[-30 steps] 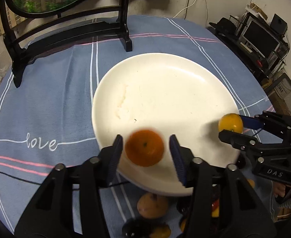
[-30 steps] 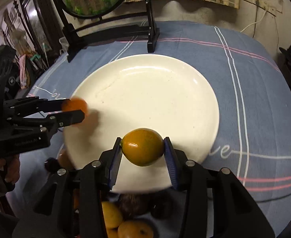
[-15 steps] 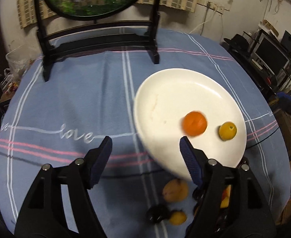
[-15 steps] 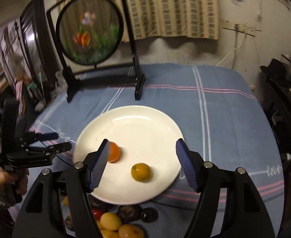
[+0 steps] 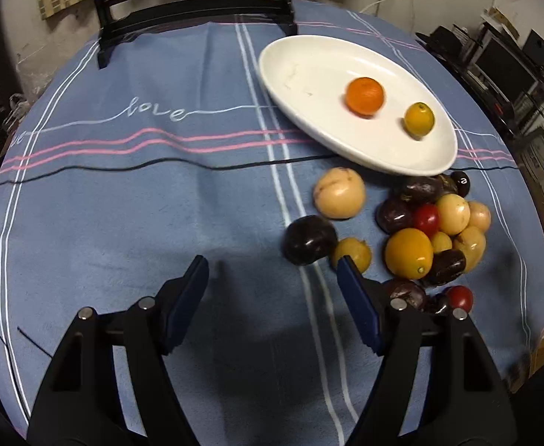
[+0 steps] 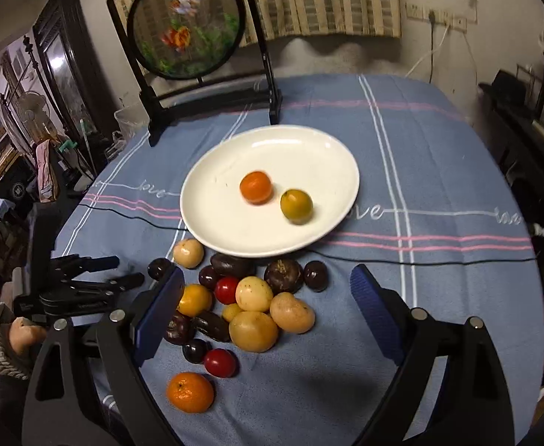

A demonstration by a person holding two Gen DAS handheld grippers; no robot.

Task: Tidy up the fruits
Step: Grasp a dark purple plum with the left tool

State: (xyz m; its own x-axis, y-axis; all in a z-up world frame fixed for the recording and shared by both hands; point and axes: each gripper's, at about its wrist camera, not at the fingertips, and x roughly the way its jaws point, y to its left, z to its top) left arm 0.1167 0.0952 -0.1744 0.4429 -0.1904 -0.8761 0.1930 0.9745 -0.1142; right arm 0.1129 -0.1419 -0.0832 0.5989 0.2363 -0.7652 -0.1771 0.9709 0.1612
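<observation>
Orange tangerine (image 5: 365, 96) beyond left hand-held gripper (image 5: 273, 304).

White plate (image 6: 205, 223), blue striped tablecloth (image 6: 439, 171)

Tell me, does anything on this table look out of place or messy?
Mostly the heap of fruit: it sits loose on the blue tablecloth in front of the white plate, which holds only an orange fruit and a yellow-green one. A thin black cable also runs under the plate's near edge.
</observation>
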